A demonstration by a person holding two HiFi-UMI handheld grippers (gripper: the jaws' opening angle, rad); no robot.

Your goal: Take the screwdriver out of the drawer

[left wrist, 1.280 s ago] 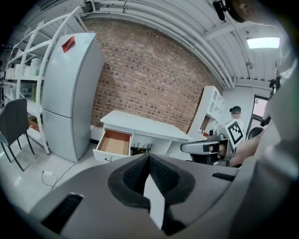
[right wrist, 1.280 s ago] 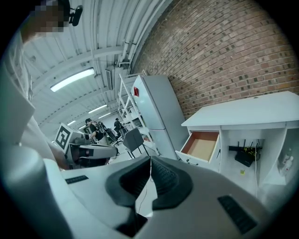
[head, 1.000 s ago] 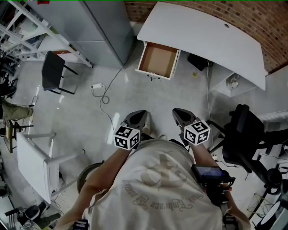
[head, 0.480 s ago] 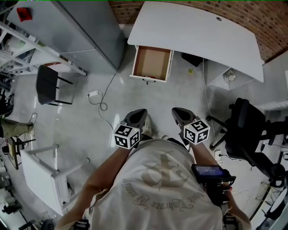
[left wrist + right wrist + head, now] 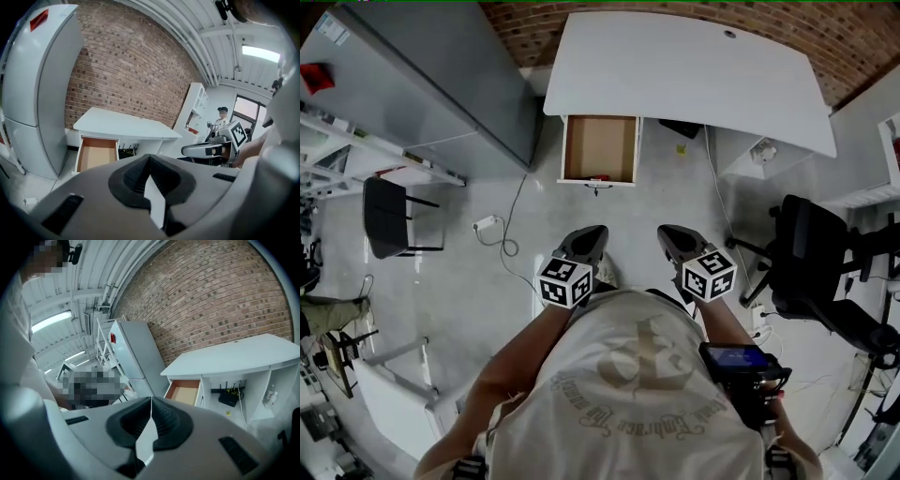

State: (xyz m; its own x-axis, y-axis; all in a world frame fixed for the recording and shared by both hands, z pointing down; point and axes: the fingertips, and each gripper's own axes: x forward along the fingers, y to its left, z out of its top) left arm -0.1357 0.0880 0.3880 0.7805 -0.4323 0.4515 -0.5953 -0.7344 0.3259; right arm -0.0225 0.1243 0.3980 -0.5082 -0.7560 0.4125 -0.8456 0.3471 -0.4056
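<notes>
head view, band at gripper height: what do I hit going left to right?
In order: small black chair → white plug block → left gripper → right gripper → black office chair.

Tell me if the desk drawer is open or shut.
Open: the drawer is pulled out from under the desk, its brown inside showing.

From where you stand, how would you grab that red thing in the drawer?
Probably from above, at its middle: the red thing lies flat along the drawer's front wall, leaving only its top free. Too small to tell handle from shaft.
</notes>
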